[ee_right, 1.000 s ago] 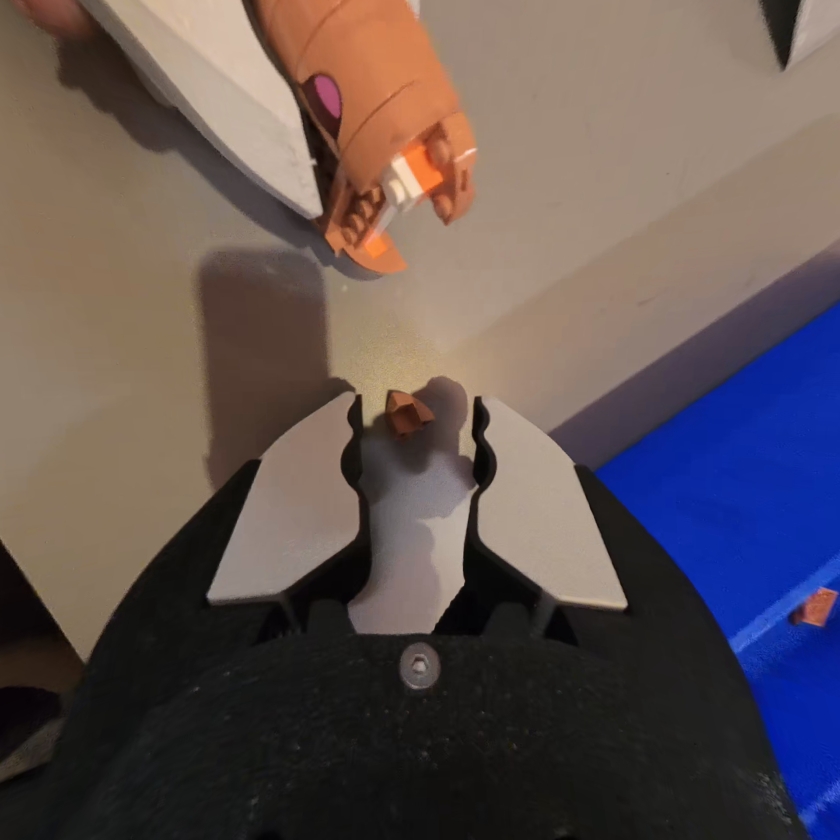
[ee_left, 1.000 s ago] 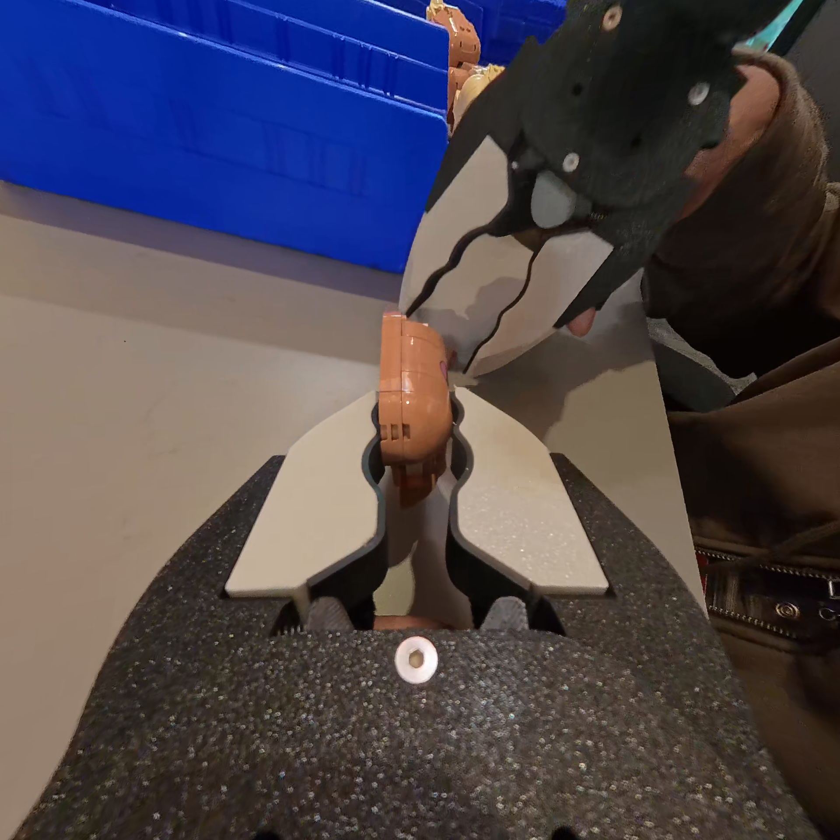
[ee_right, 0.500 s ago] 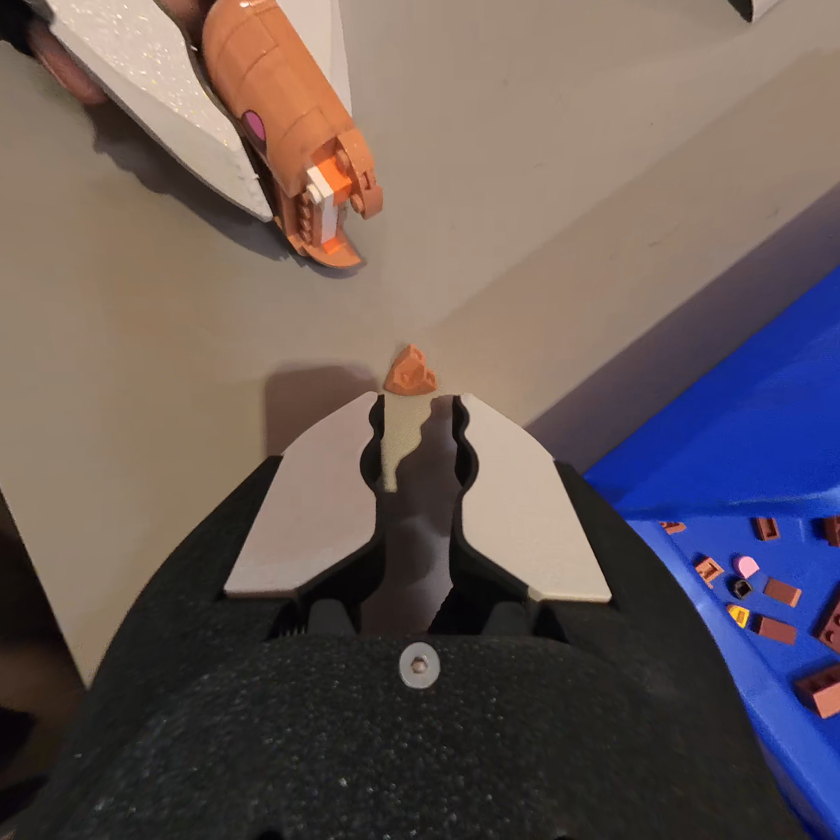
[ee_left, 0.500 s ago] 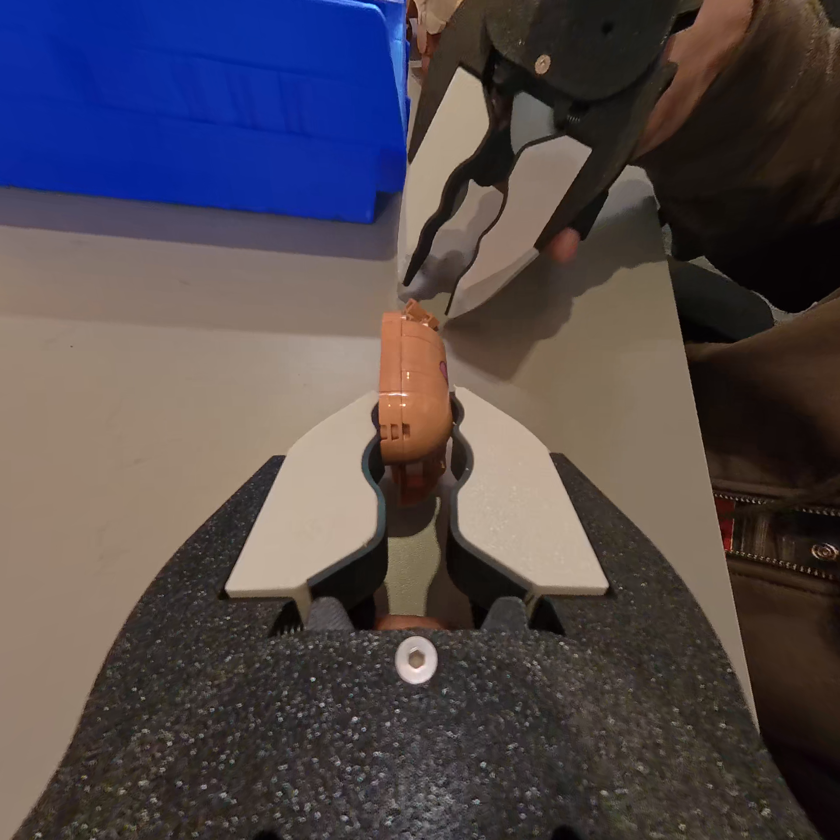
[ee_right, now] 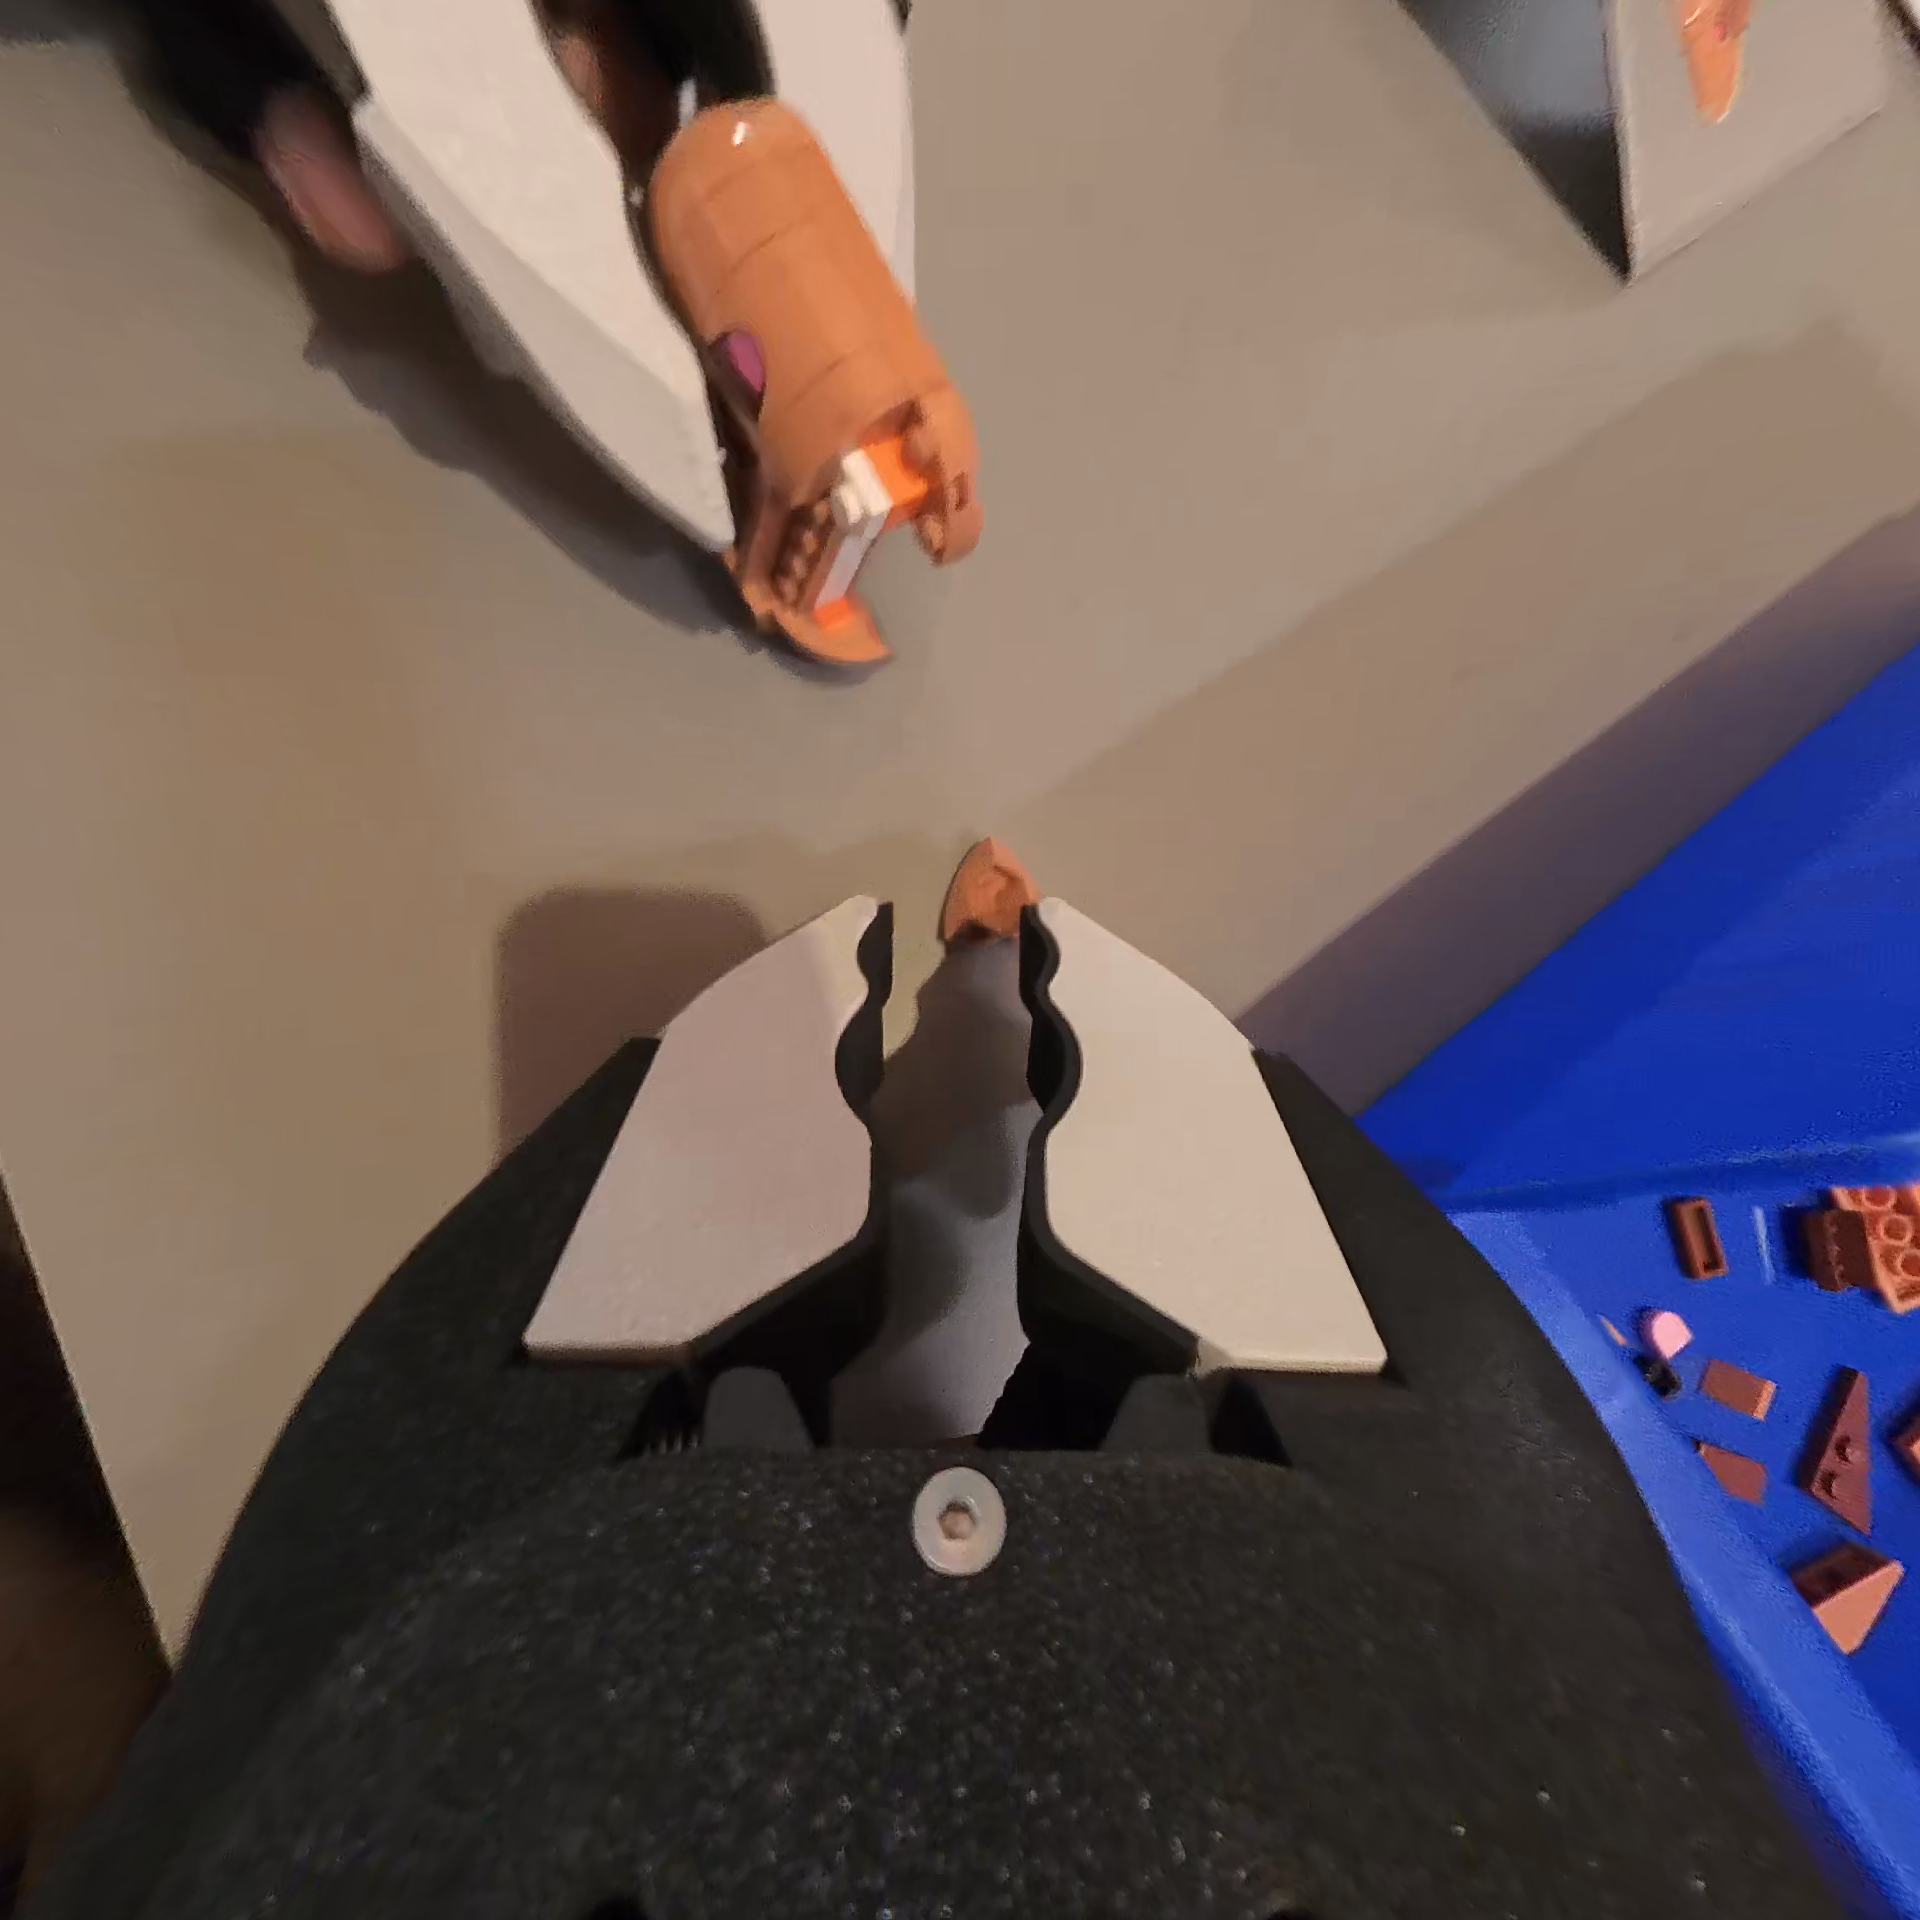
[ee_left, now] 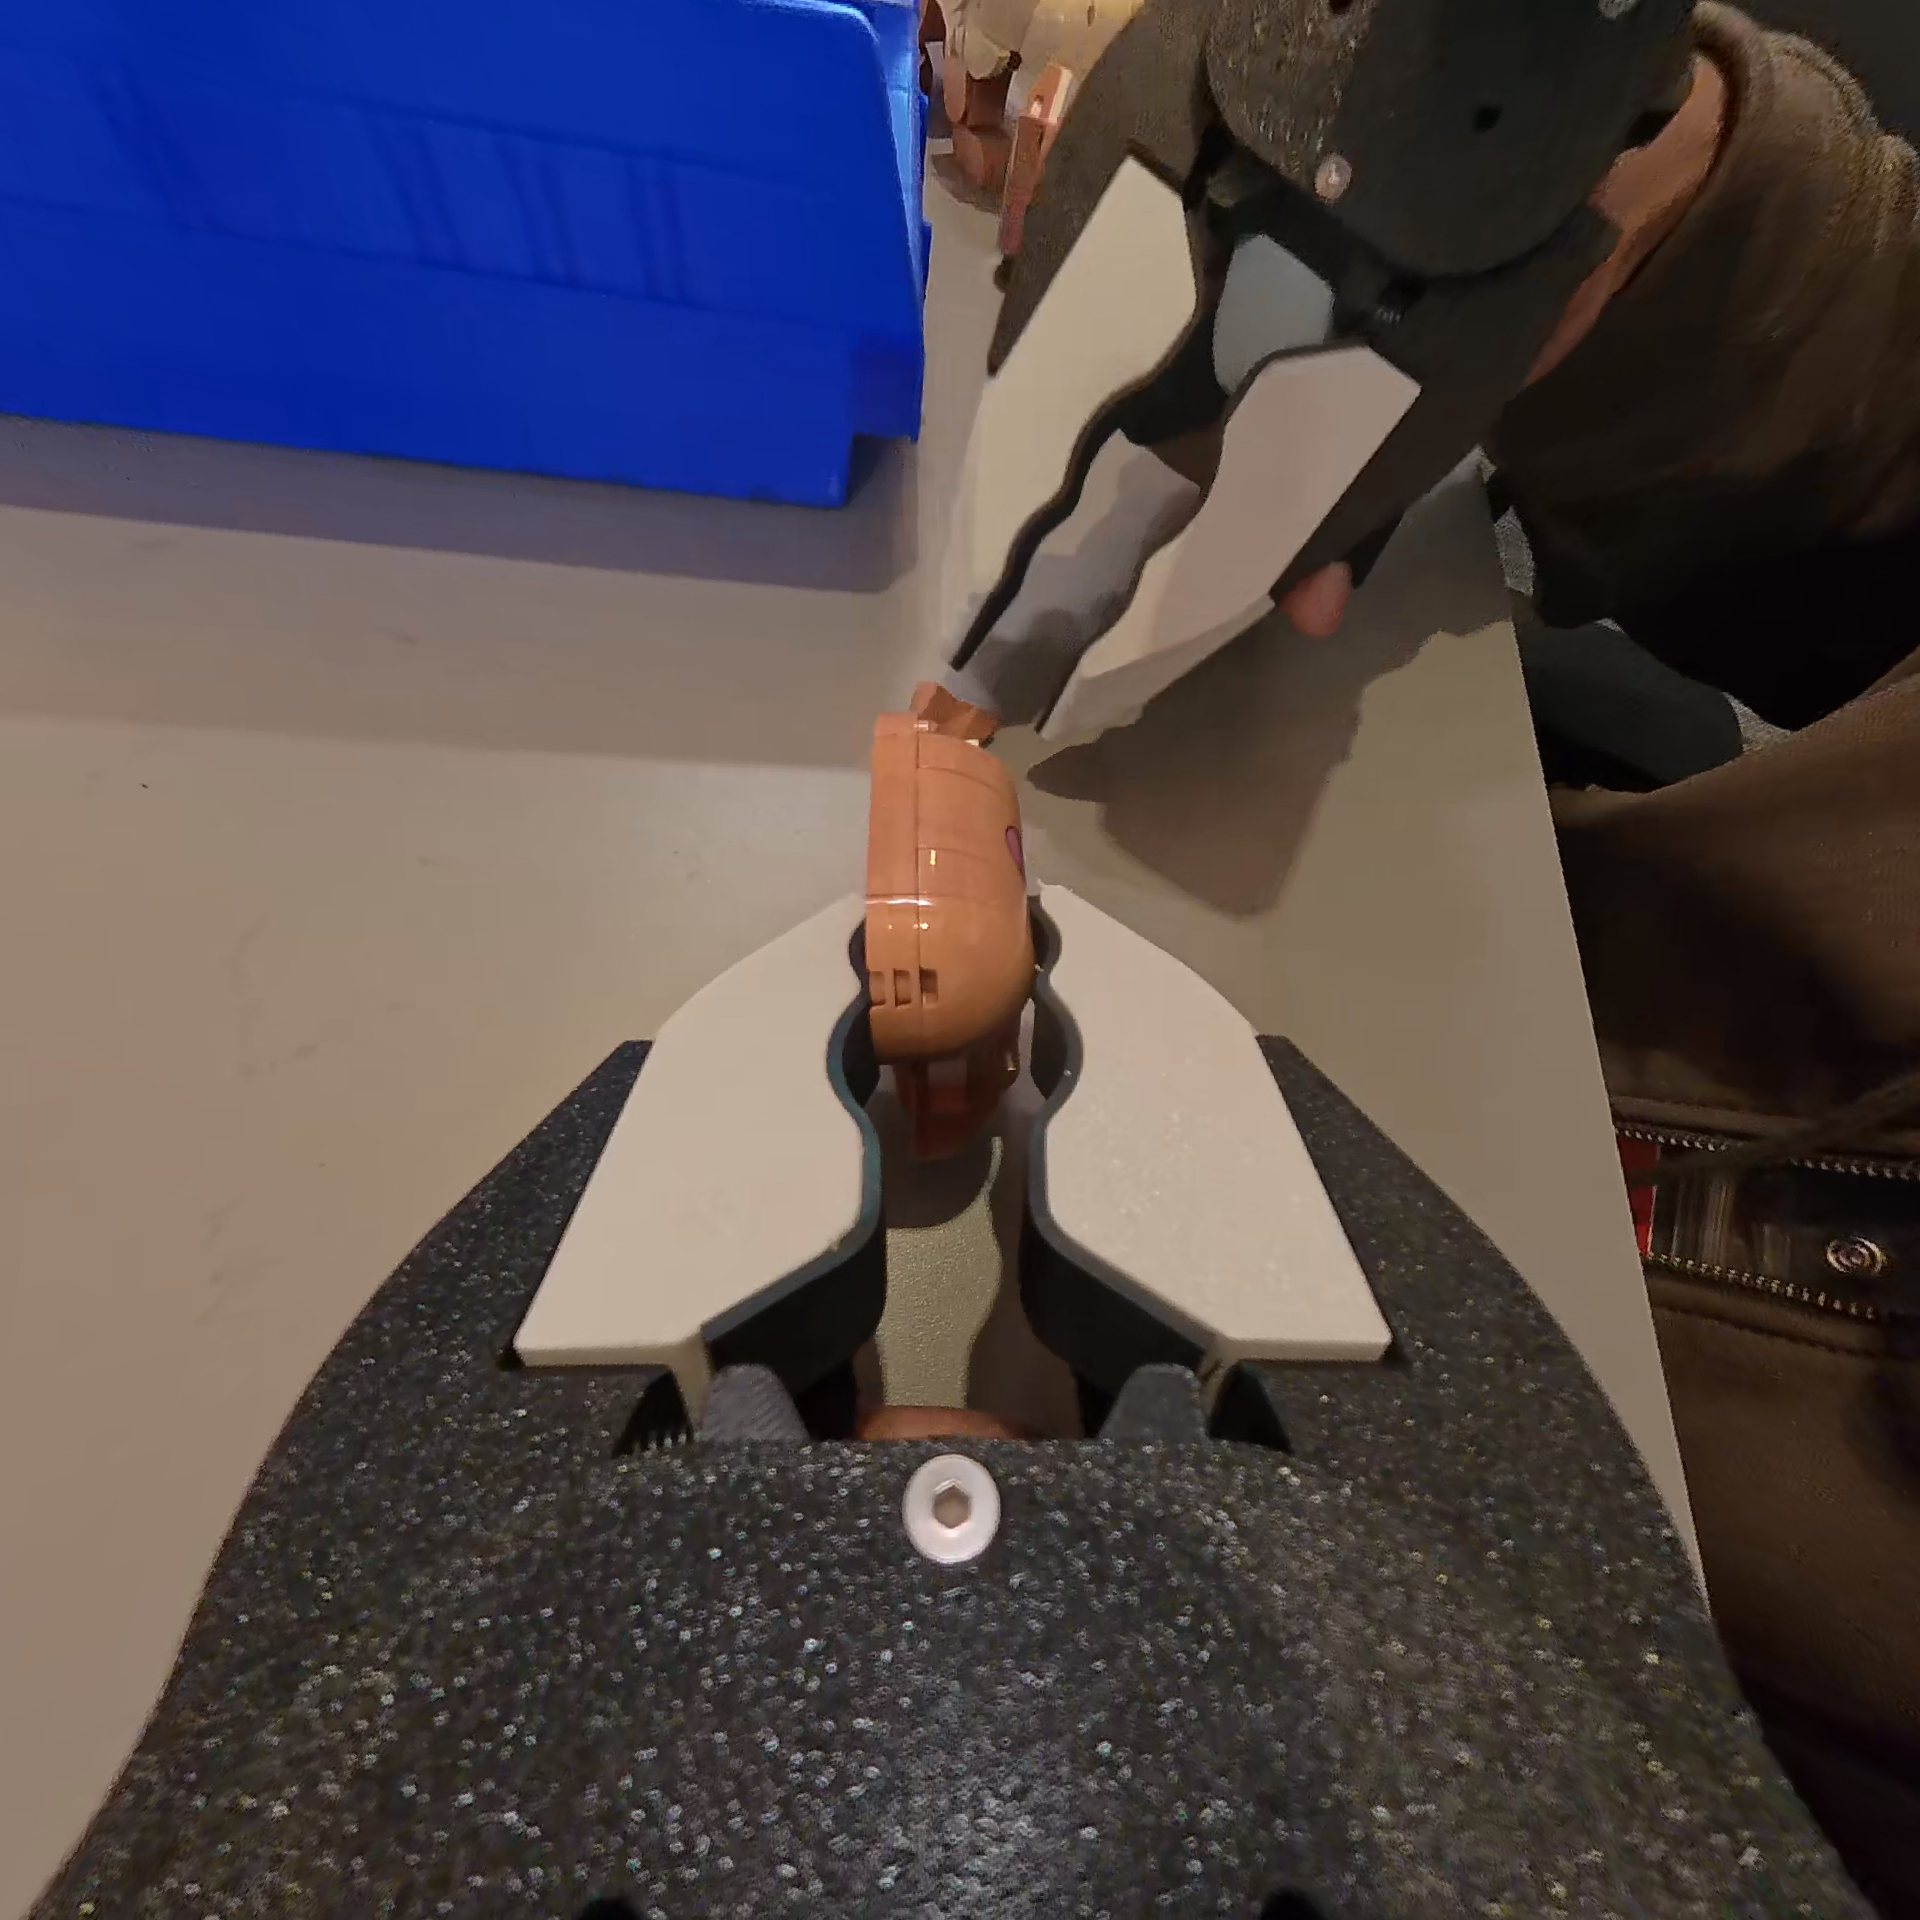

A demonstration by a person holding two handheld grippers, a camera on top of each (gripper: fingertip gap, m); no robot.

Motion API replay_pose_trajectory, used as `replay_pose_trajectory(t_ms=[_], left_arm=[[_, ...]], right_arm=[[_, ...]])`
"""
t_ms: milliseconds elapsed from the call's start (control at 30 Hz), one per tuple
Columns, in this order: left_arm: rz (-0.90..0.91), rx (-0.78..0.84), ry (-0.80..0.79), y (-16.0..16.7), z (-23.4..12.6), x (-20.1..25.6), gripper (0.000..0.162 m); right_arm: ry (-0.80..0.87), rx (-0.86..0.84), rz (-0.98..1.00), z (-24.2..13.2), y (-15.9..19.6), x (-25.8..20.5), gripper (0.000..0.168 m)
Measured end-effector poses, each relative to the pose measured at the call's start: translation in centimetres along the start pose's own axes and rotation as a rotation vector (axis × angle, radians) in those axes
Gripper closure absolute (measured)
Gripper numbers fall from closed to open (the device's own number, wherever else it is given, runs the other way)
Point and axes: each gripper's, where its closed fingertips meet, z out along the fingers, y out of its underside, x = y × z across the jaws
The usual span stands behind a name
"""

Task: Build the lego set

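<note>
My left gripper (ee_left: 951,925) is shut on a rounded tan lego assembly (ee_left: 940,852) and holds it low over the grey table (ee_left: 364,935). The assembly also shows in the right wrist view (ee_right: 800,343), with white and orange bricks at its open end, between the left gripper's fingers (ee_right: 540,260). A small orange-brown piece (ee_right: 987,894) lies on the table right at the tip of my right gripper (ee_right: 956,914). That gripper is narrowly open and holds nothing. In the left wrist view the right gripper (ee_left: 997,696) points down at the small piece (ee_left: 951,712), just beyond the assembly.
A blue bin (ee_right: 1714,1039) at the right holds several loose brown pieces (ee_right: 1839,1444). More blue bins (ee_left: 468,260) stand at the back left. The table edge (ee_left: 1558,935) and a person's brown jacket (ee_left: 1766,1039) are at the right. A grey object (ee_right: 1714,156) stands at the top right. Spacing between my two grippers at the tips: around 7 cm.
The right gripper's jaws have narrowed. The small piece, earlier between its tips, now lies just beyond its right fingertip. The left gripper still holds the assembly, which now points more towards the right gripper.
</note>
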Motion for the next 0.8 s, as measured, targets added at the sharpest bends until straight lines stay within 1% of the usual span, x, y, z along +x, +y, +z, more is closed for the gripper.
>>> replay_pose_trajectory(t_ms=[100,200,267,367,433,500,567,700,800], left_arm=[[0.003,0.000,-0.001,0.0,0.0,0.0,0.137],[0.005,0.000,-0.001,0.0,0.0,0.0,0.137],[0.005,-0.001,0.000,0.0,0.0,0.0,0.137],[0.010,-0.001,0.000,0.0,0.0,0.1,0.137],[0.016,-0.002,0.002,0.0,0.0,0.1,0.137],[0.023,-0.004,0.004,0.1,0.0,0.2,0.137],[0.032,-0.005,0.005,0.1,-0.1,0.1,0.137],[0.056,-0.004,0.021,0.1,-0.2,0.1,0.137],[0.075,0.011,0.054,0.0,-0.3,0.6,0.137]], right_arm=[[0.012,-0.025,-0.024,0.6,0.7,0.1,0.144],[0.008,0.009,-0.038,0.7,0.2,0.4,0.143],[0.002,0.002,-0.055,0.9,0.2,0.6,0.143],[-0.026,-0.010,-0.058,1.2,0.3,0.5,0.150],[-0.043,-0.017,-0.065,1.2,0.2,0.4,0.150],[-0.089,-0.002,-0.055,1.2,-0.2,-0.1,0.150],[-0.170,0.050,-0.029,0.7,-1.3,-0.9,0.151],[-0.373,0.165,0.006,-1.4,-4.4,-2.9,0.151],[-0.465,0.195,0.032,-2.2,-6.3,-3.5,0.151]])
